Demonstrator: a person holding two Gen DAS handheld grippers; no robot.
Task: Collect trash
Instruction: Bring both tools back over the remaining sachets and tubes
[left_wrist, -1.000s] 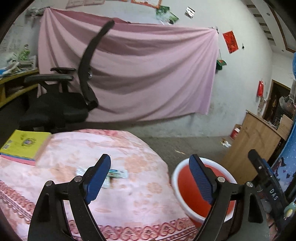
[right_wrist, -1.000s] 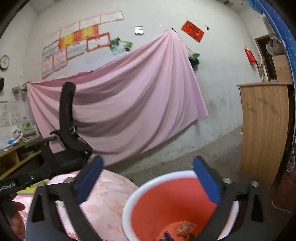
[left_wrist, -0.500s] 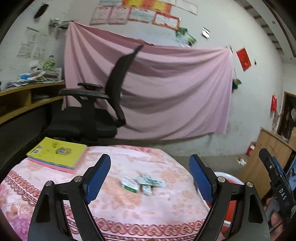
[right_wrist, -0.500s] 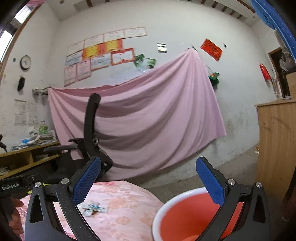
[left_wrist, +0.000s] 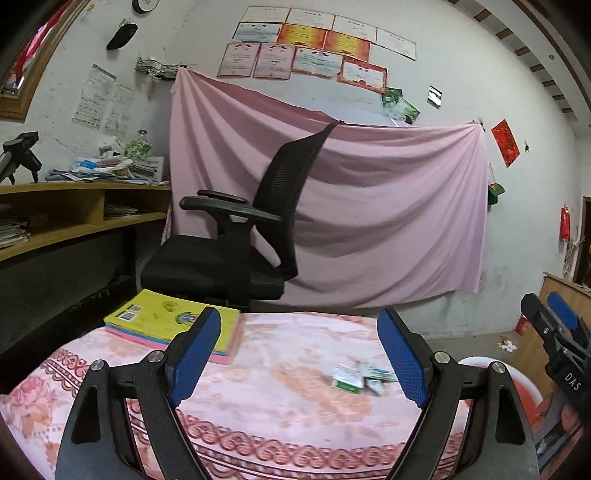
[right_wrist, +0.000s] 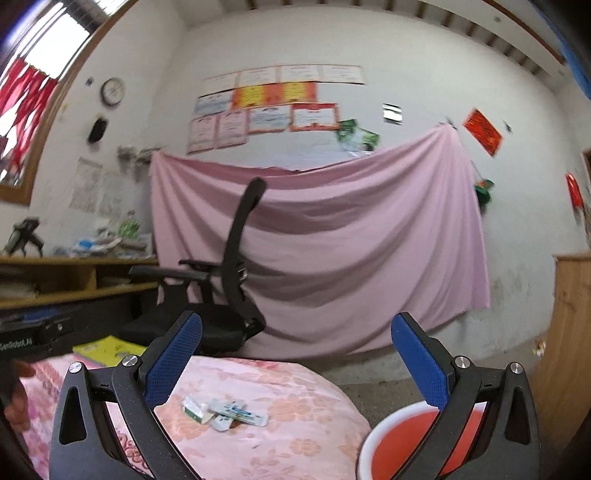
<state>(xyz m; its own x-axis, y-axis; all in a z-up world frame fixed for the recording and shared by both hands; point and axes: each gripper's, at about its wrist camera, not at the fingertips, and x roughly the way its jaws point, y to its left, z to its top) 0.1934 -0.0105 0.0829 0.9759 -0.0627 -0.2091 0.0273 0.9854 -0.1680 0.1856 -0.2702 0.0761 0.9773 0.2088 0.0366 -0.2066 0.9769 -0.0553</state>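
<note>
A small heap of white and green wrappers (left_wrist: 360, 377) lies on the pink flowered tablecloth (left_wrist: 280, 402), right of centre; it also shows in the right wrist view (right_wrist: 223, 410). A red bin with a white rim (right_wrist: 402, 439) stands on the floor right of the table, partly seen in the left wrist view (left_wrist: 524, 387). My left gripper (left_wrist: 299, 354) is open and empty, above the table's near edge. My right gripper (right_wrist: 295, 365) is open and empty, above the table and bin; it shows at the right edge of the left wrist view (left_wrist: 554, 339).
A yellow book on pink ones (left_wrist: 173, 321) lies at the table's far left. A black office chair (left_wrist: 236, 254) stands behind the table before a pink hanging cloth (left_wrist: 369, 206). A wooden shelf desk (left_wrist: 74, 221) is on the left, a wooden cabinet (right_wrist: 569, 332) on the right.
Both grippers have risen and tilted up from the bin. The left view has swung left, so the wrappers now sit near its right finger. Both stay open.
</note>
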